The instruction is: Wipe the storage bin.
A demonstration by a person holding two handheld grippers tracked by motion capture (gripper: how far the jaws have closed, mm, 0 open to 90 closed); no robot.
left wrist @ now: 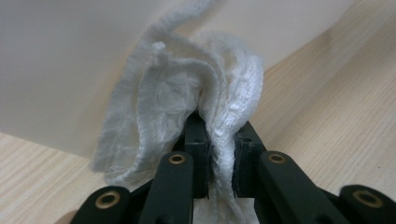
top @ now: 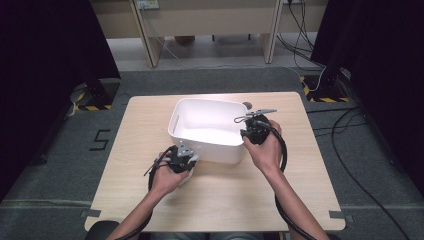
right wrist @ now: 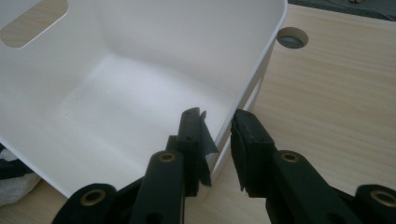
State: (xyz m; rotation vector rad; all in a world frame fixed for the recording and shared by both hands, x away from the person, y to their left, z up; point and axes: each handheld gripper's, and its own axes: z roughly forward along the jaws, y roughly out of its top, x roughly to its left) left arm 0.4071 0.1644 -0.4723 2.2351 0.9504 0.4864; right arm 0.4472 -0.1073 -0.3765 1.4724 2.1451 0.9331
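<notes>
A white plastic bin (top: pixel 205 103) with a handle slot stands in the middle of the wooden table (top: pixel 225 200). My left gripper (top: pixel 184 161) is at the bin's near wall (left wrist: pixel 60 70), shut on a crumpled white cloth (left wrist: pixel 187 102) that bunches up above its jaws (left wrist: pixel 219 140). My right gripper (top: pixel 248 134) is at the bin's right side. Its jaws (right wrist: pixel 222 135) straddle the bin's rim (right wrist: pixel 261 51), one inside and one outside, closed on the wall. The bin's inside (right wrist: pixel 140 93) looks empty. A bit of the cloth (right wrist: pixel 14 189) peeks out past the bin's near corner.
A round hole (right wrist: pixel 292 37) is cut in the table just behind the bin's right corner. Grey carpet surrounds the table, with wooden furniture legs (top: pixel 150 45) and cables (top: pixel 350 145) beyond. Bare tabletop lies left, right and in front of the bin.
</notes>
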